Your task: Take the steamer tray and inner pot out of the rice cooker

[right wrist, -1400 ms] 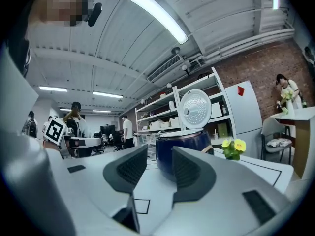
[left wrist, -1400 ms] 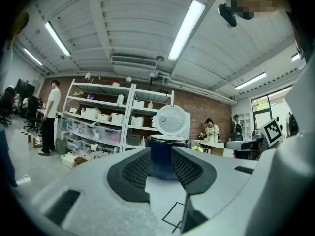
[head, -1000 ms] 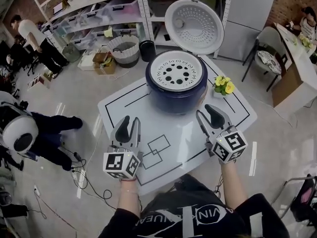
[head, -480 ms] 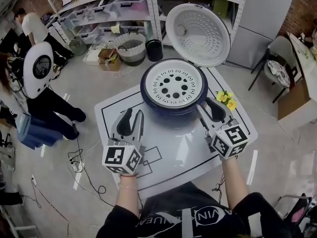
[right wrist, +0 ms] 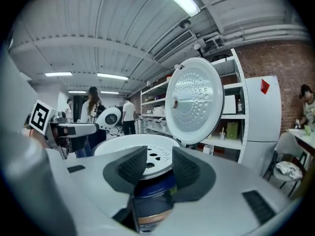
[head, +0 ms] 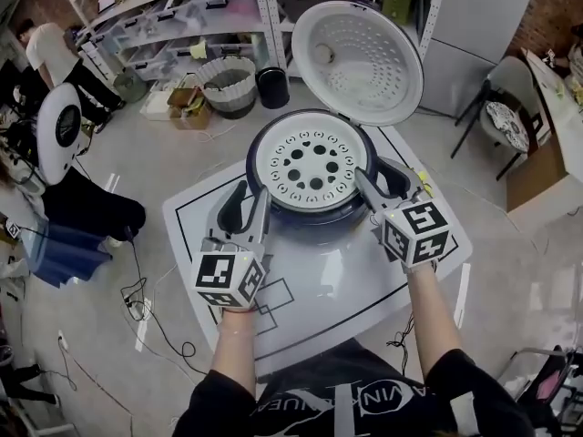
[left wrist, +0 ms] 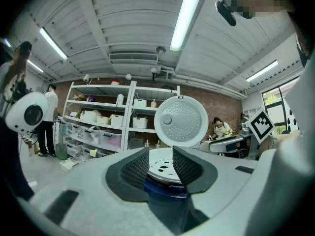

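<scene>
**Both grippers open at the cooker's rim**

The left gripper (head: 252, 200), its ribbed black pads (left wrist: 135, 167) just now spreading wider, clasps nothing; only the tray's edge shows beyond the gap. The right gripper (head: 375, 173) is likewise released, at the opposite side. Between them the round white steamer tray (head: 266, 153), pierced with holes, sits in the glossy dark-blue rice cooker (head: 314, 217). Its dimpled lid (head: 360, 51) stands raised, over a white table (head: 337, 280) marked with black lines.

Bright ceiling tube light, fisheye-warped edges, sharp focus.
</scene>
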